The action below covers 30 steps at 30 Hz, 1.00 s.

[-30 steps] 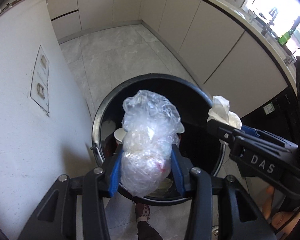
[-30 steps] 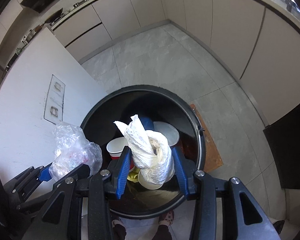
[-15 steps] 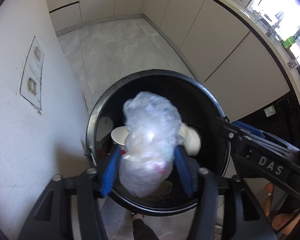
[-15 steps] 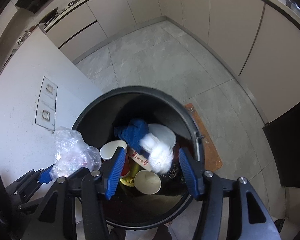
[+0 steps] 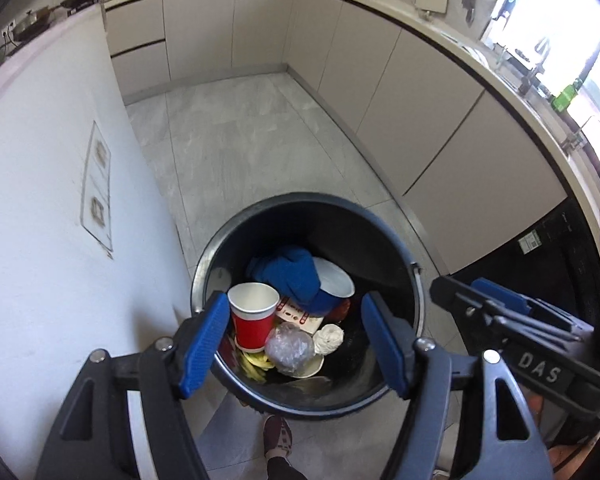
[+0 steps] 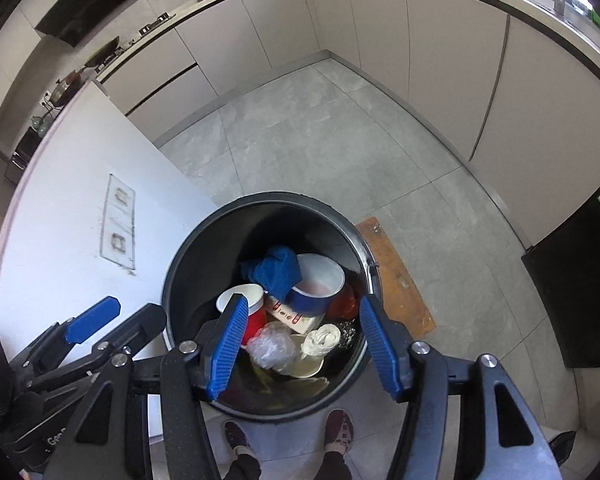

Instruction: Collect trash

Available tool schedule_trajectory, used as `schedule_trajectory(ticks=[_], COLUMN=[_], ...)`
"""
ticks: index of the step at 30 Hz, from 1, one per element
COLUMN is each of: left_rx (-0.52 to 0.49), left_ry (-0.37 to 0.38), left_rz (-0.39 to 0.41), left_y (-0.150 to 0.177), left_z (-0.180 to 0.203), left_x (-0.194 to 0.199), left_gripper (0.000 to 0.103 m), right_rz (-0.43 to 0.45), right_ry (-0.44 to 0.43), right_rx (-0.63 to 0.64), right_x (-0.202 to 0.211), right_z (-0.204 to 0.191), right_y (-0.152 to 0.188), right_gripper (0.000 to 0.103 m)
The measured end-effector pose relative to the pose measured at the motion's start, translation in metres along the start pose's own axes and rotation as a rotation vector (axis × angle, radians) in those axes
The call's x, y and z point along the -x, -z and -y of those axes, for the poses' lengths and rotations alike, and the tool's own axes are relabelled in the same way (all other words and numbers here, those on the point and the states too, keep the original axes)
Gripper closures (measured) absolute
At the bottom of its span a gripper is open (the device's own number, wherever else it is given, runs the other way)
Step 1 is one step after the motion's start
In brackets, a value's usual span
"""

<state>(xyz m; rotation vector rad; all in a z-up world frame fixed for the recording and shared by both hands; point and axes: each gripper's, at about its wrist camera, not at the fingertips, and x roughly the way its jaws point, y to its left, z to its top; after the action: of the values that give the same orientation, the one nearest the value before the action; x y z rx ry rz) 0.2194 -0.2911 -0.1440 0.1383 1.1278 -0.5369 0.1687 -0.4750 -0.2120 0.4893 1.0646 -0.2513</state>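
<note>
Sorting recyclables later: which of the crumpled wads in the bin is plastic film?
The clear crumpled plastic bag, translucent and shiny, beside the red paper cup. The other wad, the white tissue, is opaque and twisted.

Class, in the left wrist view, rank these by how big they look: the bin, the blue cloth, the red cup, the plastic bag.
1. Bin
2. Blue cloth
3. Red cup
4. Plastic bag, close to the cup

Left tool points straight down, blue pads spread wide with nothing between them. Right tool hangs just beside it, also aimed down, pads parted and empty. Both of the person's feet show below.
</note>
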Motion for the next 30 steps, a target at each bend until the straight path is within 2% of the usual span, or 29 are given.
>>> schedule_trajectory(ticks=[6,10,17,22,27,30], left_rx=[-0.041,-0.031,0.049,0.078,0.17,0.179], left_ry=[-0.018,-0.052,-0.153,-0.249,-0.261,-0.268], left_rz=[0.09,0.163,0.298,0.338,0.312,0.326], left_y=[0.006,0.015,0.047,0.076,0.101,0.115], left_z=[0.009,0.001,-0.022,-0.043,-0.065,-0.065], left_x=[0.061,0.109,0.185,0.21,0.217,0.222], left_gripper=[0.033,0.028,0.019,0.011,0.011,0.011], right_rz=[0.018,0.025,0.07,0.196,0.274,0.291], right_ry=[-0.025,-0.057,-0.111,-0.093,-0.043,-0.002], right_rx=[0.062,0.131,0.341,0.38,0.333,0.315], right_x=[0.043,0.075,0.127,0.166,0.188,0.196], right_z=[-0.006,-0.019,-0.08,-0.114,-0.125,-0.129], right_y=[0.01,0.021,0.057,0.093,0.123,0.138], right_gripper=[0.038,0.035,0.031,0.025,0.019,0.018])
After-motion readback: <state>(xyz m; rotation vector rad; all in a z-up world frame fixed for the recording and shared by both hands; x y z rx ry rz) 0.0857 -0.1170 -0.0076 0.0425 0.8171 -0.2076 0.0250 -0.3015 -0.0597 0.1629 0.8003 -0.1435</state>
